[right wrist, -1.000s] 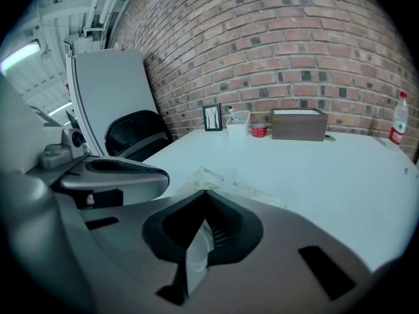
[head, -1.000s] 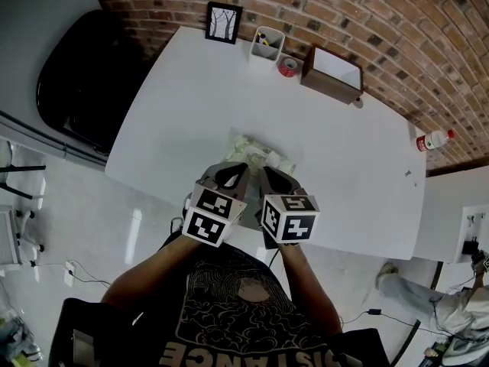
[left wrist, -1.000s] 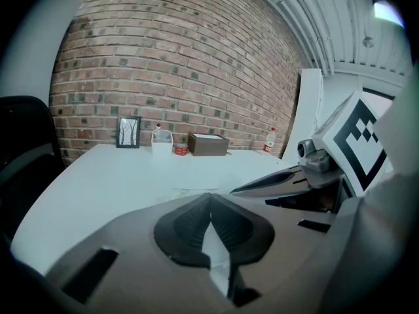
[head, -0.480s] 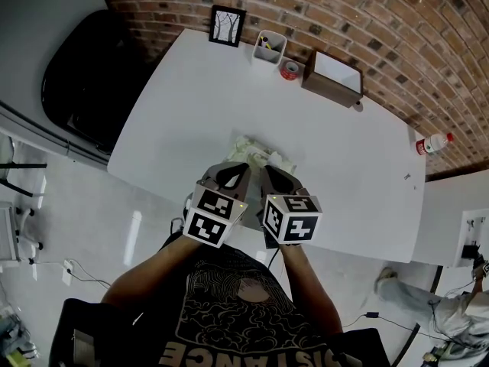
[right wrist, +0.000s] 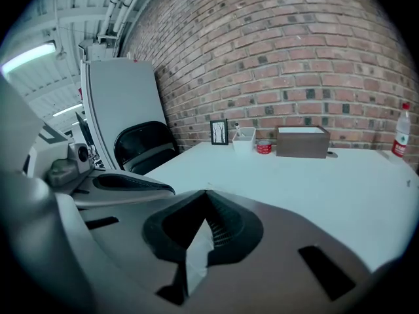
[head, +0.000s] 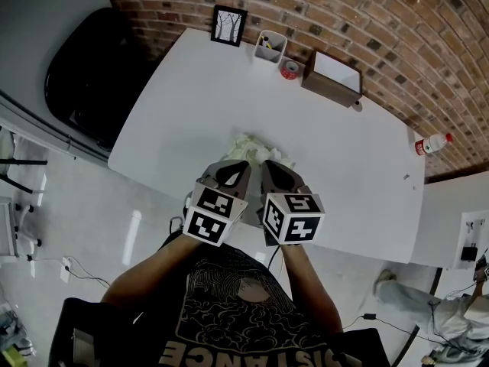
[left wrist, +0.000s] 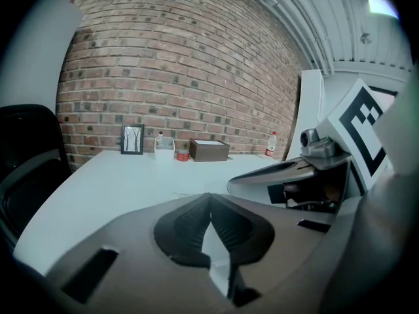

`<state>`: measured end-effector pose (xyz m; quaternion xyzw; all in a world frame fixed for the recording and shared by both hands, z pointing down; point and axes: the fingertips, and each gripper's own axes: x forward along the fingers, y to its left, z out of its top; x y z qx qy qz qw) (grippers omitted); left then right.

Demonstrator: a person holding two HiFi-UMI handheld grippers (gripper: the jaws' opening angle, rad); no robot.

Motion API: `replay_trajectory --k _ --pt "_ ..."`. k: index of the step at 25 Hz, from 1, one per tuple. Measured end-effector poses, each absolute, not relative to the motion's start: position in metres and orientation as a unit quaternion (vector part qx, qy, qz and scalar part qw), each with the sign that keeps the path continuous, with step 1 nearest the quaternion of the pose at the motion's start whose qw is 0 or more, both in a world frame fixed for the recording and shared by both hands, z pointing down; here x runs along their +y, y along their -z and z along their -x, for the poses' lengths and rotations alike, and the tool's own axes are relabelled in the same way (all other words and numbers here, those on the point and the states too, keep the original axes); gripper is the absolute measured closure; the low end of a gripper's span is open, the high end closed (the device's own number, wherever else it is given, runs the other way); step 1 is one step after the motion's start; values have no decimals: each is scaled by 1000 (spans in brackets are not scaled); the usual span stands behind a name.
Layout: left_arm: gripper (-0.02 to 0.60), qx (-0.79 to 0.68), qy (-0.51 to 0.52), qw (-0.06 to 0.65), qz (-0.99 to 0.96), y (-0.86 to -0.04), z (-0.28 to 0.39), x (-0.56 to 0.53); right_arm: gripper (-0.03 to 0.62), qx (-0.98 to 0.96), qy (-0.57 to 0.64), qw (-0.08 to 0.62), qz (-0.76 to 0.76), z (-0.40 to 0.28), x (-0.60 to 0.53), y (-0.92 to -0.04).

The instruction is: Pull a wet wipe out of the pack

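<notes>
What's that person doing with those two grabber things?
A person holds the left gripper and the right gripper side by side over a crumpled wipe pack on the white table. Both grippers are closed, each pinching a thin white sheet, probably a wipe or the pack's edge.

- Shirt (head: 237, 312), near edge of the head view: big pale letters arc across the chest. "STANCE" can be read; the word's start is unclear and the bottom edge cuts the letters.
- Left cube (head: 210, 216) and right cube (head: 293, 218): square black-and-white code markers, with no letters or numbers.
- Bottle (head: 432, 143), far right by the brick wall: it has a red label whose print is too small to read.
- Nothing on the desk (head: 191, 105) carries readable text.
</notes>
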<state>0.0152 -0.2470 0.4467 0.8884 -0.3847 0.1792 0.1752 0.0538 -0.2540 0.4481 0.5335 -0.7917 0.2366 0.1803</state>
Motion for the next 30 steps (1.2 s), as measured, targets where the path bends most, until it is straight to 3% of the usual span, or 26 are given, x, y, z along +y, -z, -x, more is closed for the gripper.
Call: replay_trajectory --k 30 --pt "569 -441 -149 165 -869 -425 -19 -196 577 -829 -176 143 -511 -57 -201 -391"
